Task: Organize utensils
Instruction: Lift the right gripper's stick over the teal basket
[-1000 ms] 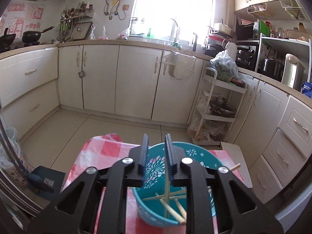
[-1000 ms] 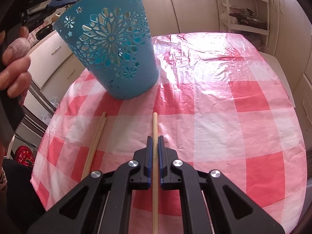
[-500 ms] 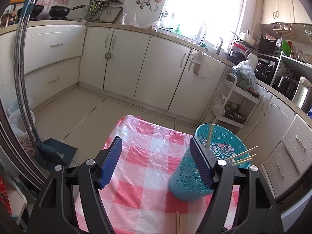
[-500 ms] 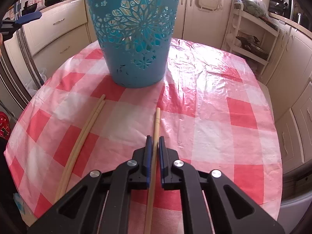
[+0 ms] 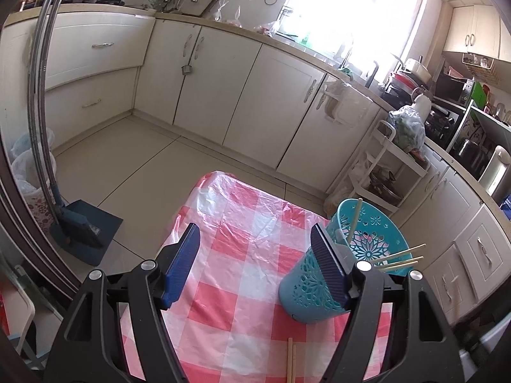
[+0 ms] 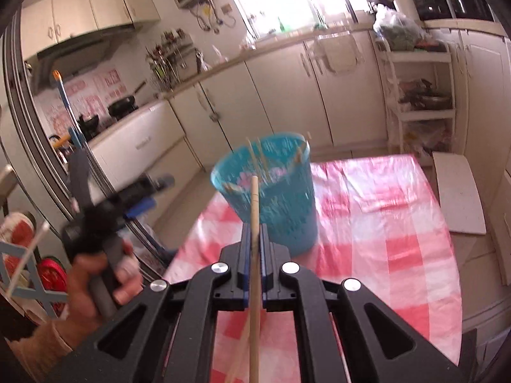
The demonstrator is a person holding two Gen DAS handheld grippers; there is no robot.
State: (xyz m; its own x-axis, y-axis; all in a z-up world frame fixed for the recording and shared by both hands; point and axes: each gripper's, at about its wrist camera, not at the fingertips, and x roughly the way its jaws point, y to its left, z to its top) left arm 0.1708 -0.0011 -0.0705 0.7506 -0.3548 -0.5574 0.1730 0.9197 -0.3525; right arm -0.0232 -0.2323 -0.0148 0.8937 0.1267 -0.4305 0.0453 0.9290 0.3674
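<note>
Chopstick (image 6: 254, 239), pinched lengthwise in the shut right claw (image 6: 254, 242) above the bench (image 6: 377, 223), pointed tip-first at the teal basket (image 6: 281, 198) standing just ahead, while the left claw (image 5: 255, 255) gaped empty beside it.

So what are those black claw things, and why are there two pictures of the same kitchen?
They are two grabbers, each held in one of a person's hands, each with a small camera looking along its fingers. One picture comes from the left gripper; its blue pads stand wide apart with nothing between them. The other comes from the right gripper, shut on a wooden chopstick. In that view a hand holds the left grabber. On the table's pink checked cloth stands a teal basket with chopsticks inside, and two loose chopsticks lie in front of it.
</note>
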